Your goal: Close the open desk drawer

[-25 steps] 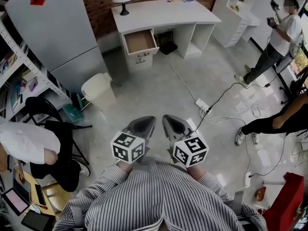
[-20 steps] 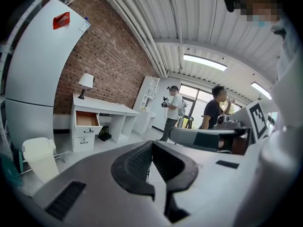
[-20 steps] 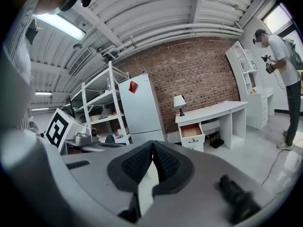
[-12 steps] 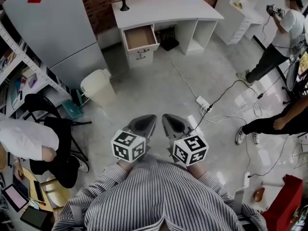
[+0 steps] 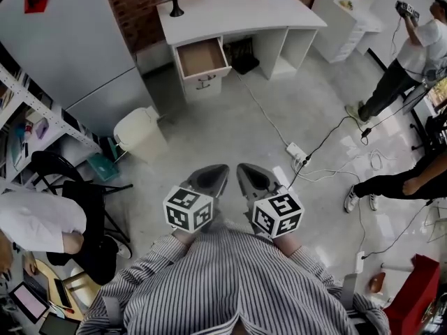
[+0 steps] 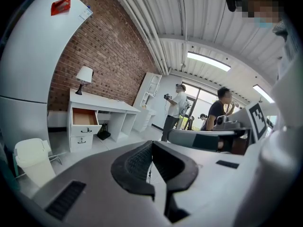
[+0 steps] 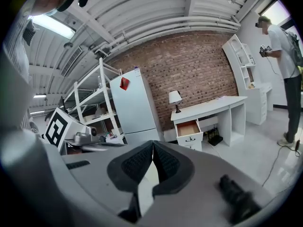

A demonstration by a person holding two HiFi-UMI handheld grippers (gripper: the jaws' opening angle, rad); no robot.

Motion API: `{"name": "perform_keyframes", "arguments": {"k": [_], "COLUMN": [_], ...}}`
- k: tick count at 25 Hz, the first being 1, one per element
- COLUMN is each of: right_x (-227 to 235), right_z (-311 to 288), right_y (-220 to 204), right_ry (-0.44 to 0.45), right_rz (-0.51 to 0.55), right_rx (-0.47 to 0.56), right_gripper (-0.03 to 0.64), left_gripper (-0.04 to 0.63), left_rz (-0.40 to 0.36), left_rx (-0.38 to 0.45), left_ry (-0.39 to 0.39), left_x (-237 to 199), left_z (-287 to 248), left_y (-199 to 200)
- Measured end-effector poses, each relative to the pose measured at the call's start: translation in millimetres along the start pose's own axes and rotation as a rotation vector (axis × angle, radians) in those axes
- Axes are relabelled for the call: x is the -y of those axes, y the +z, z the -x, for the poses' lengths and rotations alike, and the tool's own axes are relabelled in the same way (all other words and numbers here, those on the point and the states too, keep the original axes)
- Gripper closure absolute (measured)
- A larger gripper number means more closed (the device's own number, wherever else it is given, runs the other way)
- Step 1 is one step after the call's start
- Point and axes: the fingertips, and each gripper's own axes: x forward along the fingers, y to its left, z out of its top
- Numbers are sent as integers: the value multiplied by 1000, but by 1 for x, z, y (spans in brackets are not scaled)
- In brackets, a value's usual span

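Note:
A white desk (image 5: pixel 237 9) stands against the brick wall at the far side of the room. Its top left drawer (image 5: pixel 201 58) is pulled open and shows a bare wooden inside; the same drawer (image 6: pixel 84 117) (image 7: pixel 188 127) appears small in both gripper views. My left gripper (image 5: pixel 207 179) and right gripper (image 5: pixel 250 177) are held side by side close to my chest, far from the desk. Both are shut with nothing between the jaws.
A grey cabinet (image 5: pixel 70 40) stands left of the desk, with a white bin (image 5: pixel 140 132) in front of it. A power strip (image 5: pixel 298 153) and cables lie on the floor to the right. People stand at the right (image 5: pixel 405 61) and sit at the left (image 5: pixel 38 218).
The desk and drawer have shifted slightly in the head view as my head moved. Both grippers stay shut in the same place by my chest.

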Motion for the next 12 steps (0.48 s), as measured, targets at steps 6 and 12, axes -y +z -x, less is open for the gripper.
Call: {"name": "perform_keyframes", "arguments": {"k": [6, 12], "right_x": [27, 48], "right_z": [-62, -129], "right_y": [42, 78], "right_ry": [-26, -43], "right_rz": [-8, -14], "right_rx": [32, 44], "right_gripper": [600, 600], "left_gripper": [583, 583], "left_rz": [-21, -41], "left_rx": [-2, -11], "left_ry": [-48, -90], "left_x": [-50, -105], "left_z": [-29, -58], "left_y": [46, 89]}}
